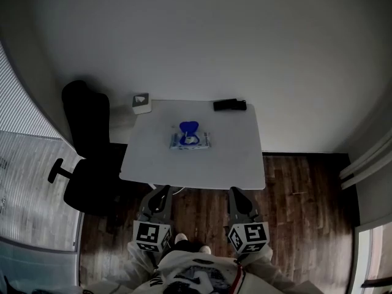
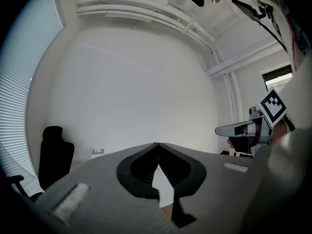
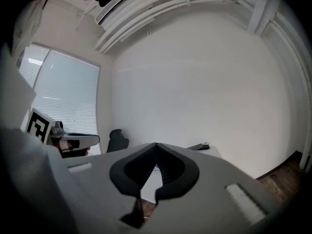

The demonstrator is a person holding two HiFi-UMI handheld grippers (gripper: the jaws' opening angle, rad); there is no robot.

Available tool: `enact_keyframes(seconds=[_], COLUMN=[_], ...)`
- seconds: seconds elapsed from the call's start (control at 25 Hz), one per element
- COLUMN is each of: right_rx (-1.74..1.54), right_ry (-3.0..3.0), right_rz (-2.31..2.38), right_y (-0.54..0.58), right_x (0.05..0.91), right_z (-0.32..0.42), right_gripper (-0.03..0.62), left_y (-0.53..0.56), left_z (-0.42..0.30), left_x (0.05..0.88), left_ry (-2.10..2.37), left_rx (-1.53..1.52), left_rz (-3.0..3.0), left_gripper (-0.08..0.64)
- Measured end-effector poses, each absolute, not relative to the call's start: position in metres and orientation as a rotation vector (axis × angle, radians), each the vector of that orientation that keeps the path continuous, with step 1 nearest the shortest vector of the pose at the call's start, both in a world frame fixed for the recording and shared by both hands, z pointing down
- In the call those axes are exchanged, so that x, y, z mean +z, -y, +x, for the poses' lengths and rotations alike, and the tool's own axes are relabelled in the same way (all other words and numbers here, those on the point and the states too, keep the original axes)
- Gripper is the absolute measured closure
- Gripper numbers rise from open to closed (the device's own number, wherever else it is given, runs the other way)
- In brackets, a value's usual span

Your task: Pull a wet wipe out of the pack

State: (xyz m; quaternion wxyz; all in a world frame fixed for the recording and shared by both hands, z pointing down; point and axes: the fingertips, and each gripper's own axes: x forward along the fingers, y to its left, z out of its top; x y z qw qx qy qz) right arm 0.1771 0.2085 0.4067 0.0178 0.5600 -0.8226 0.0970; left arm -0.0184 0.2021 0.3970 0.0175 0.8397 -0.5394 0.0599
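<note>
White tabletop (image 1: pixel 233 158) ahead | wipe pack (image 1: pixel 190 141), blue lid (image 1: pixel 188 127) up, well beyond both tips | left hand-held gripper (image 1: pixel 163 190) and right hand-held gripper (image 1: pixel 235 192) closed, empty, short of near edge | step: reach not yet begun | next: advance, open one, pinch the wipe, steady pack.

Near half of the tabletop (image 1: pixel 236 161) lies bare before the wipe pack (image 1: pixel 190 140); an office chair (image 1: pixel 89 164) crowds its left edge, the right side is unobstructed.

White surface (image 1: pixel 239 158); black office chair (image 1: pixel 89 158) to its left; white box (image 1: pixel 141 103) and black bar (image 1: pixel 229 105) at far edge
</note>
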Motion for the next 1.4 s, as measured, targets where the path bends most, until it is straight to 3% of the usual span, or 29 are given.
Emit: enact_keyframes(seconds=[0.48, 1.4], right_rx=[0.29, 0.32], right_ry=[2.539, 2.41], right_rz=[1.739, 1.787], right_y=[-0.187, -0.032], right_x=[0.413, 0.431], right_z=[0.175, 0.121], right_gripper=[0.586, 0.586], left_y=[-0.178, -0.013], left_z=[-0.014, -0.063], left_x=[0.405, 0.428], left_ry=[1.648, 1.513], left_rx=[0.182, 0.183], left_rz=[2.624, 2.648], left_gripper=[0.56, 0.56])
